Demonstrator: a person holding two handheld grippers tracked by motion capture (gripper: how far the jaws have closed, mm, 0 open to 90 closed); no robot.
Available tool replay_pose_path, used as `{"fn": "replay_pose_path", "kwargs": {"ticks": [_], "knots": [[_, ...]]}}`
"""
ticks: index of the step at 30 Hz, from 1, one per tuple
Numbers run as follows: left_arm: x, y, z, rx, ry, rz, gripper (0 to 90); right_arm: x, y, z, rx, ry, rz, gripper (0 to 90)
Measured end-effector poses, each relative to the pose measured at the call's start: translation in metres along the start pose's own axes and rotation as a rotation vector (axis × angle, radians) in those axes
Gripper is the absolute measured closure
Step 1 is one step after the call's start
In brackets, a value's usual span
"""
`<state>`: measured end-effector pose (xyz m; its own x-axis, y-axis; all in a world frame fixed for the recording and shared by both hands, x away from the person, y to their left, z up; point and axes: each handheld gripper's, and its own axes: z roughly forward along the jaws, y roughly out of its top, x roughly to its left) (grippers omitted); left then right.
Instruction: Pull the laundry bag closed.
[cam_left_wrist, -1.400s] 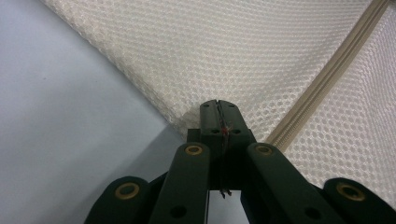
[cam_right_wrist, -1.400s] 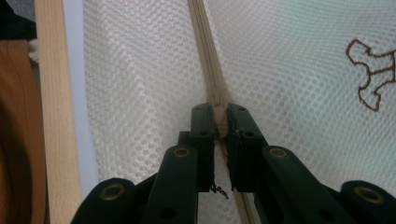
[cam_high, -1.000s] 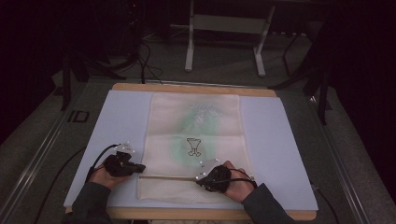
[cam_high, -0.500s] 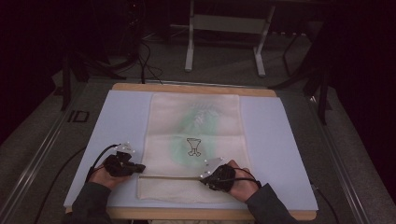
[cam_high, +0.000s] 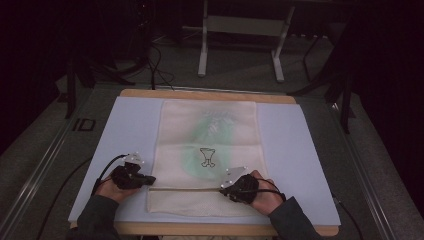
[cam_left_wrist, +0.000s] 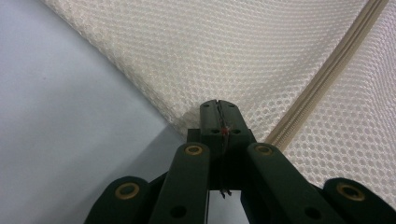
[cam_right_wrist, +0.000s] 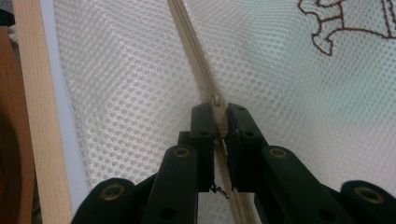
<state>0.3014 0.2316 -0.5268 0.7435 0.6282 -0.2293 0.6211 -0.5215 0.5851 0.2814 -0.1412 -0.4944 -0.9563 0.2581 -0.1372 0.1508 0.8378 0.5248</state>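
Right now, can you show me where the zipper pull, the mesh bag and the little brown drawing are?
zipper pull (cam_right_wrist: 217, 103), right gripper view, its top end above the jaws
mesh bag (cam_left_wrist: 243, 51), left gripper view, its netting
drawing (cam_high: 206, 157), high view, its middle

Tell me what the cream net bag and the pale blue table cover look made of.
Cream net bag: likely synthetic mesh fabric, with an open honeycomb weave and a slight sheen. Pale blue table cover: smooth and matte, with no visible weave; possibly a plastic or foam sheet, hard to say.
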Motion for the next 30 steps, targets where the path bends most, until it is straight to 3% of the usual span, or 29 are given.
{"fn": "replay_pose_path", "kwargs": {"ticks": [30], "knots": [[0.0, 0.0, 0.0, -0.001, 0.002, 0.0, 90.0, -0.007, -0.024, -0.009, 0.007, -0.02, 0.051, 82.3]]}}
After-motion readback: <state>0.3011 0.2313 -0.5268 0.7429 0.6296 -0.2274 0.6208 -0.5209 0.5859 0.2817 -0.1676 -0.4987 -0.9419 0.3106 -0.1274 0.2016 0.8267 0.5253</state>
